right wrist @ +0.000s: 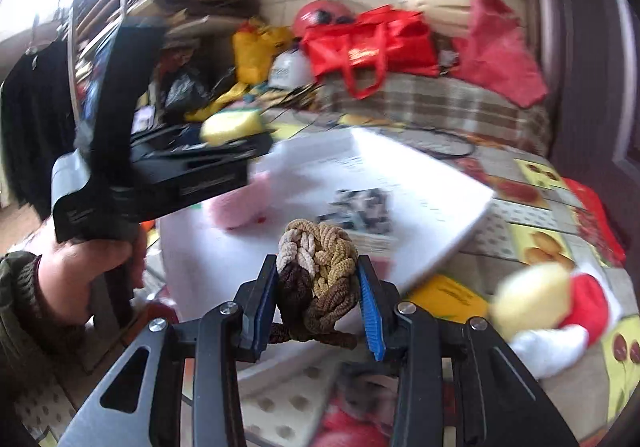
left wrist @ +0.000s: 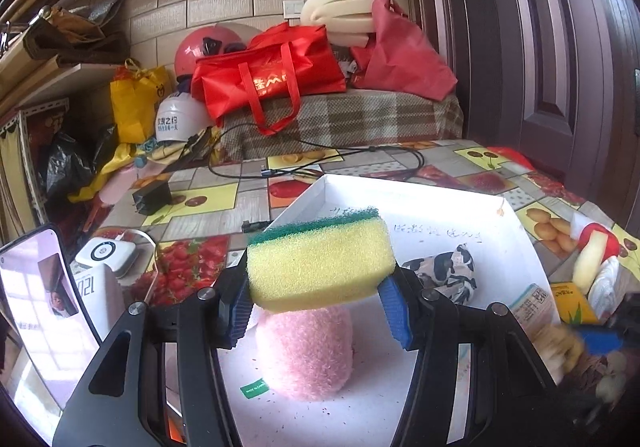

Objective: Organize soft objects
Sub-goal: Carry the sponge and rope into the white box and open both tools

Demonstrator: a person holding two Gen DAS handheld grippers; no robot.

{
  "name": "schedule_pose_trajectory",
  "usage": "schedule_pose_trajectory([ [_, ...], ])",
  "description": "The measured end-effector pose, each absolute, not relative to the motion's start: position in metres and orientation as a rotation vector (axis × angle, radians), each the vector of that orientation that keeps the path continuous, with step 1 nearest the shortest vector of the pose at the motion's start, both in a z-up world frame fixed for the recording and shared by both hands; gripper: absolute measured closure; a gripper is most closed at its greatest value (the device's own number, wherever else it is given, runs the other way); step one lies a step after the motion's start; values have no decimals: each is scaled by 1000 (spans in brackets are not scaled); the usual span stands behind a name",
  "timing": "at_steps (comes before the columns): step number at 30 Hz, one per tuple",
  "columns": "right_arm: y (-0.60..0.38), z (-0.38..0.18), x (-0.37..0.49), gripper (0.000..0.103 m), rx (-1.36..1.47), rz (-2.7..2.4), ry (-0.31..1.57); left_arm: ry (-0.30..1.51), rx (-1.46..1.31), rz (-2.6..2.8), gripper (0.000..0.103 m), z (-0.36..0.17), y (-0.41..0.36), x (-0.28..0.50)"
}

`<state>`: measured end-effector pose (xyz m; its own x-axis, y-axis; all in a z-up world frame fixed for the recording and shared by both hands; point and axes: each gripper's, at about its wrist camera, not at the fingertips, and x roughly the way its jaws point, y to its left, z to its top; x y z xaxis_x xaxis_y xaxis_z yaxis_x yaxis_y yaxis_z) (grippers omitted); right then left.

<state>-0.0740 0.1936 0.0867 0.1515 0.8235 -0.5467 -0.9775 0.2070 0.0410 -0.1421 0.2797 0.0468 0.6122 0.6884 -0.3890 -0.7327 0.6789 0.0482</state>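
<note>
L gripper (left wrist: 318,305) pinches a yellow sponge w/ green scrub top (left wrist: 320,261) btwn its blue pads, held above the white box (left wrist: 420,199), over a pink fluffy item (left wrist: 306,351) lying inside near a black-and-white patterned cloth (left wrist: 446,275). R gripper (right wrist: 320,303) has jaws clamped on a braided brown/tan/cream rope knot (right wrist: 318,271), over the box's near edge. Box sits on the fruit-print tablecloth (left wrist: 200,203); a yellow/red/white plush (right wrist: 552,311) lies on the cloth to the box's right.

Porous foam sponge (left wrist: 320,263), fluffy pink plush (left wrist: 306,351)

Plush ball (left wrist: 306,351) and patterned cloth (left wrist: 444,275) in box (left wrist: 440,203); sponge (left wrist: 320,261) above ball.
</note>
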Motion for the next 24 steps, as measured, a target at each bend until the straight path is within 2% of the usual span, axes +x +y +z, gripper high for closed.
schedule_pose_trajectory([
  [8,220,75,-84,65,-492,1318,570,386,-126,805,47,48,280,-143],
  [17,249,74,-22,65,-302,1086,706,389,-130,802,47,48,280,-143],
  [24,246,79,-21,65,-259,1083,690,425,-148,765,47,47,282,-126],
])
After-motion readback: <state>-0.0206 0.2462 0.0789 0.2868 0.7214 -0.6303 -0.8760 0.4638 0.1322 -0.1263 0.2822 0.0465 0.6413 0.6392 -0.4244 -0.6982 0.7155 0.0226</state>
